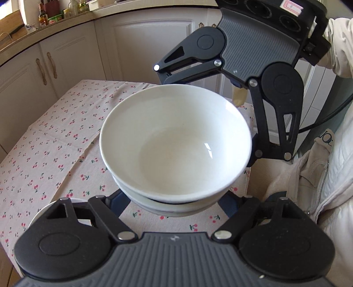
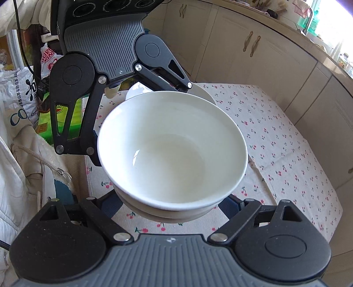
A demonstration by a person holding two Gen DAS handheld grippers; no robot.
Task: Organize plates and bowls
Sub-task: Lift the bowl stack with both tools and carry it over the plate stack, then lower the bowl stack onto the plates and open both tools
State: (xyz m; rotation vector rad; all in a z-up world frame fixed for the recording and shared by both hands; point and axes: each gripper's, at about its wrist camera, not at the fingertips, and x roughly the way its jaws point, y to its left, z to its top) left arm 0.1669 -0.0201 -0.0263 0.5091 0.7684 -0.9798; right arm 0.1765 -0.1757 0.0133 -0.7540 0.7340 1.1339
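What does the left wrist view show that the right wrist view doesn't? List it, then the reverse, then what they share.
Only the left wrist view: sauce bottles on the counter and the right gripper from outside.

Only the right wrist view: a white plate behind the bowls, a printed bag, a green box, and the left gripper from outside.

Both: stacked white bowls above the cherry tablecloth, both jaws around them.

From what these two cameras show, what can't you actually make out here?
- Fingertips of the left gripper and right gripper: hidden under the stacked white bowls in both views, so contact stays unseen.
- Number of bowls: two rims show; any more are covered by the top one.
- White plate: right wrist view, mostly behind the bowls and the other gripper.
- Counter bottles: left wrist view, too small to read.
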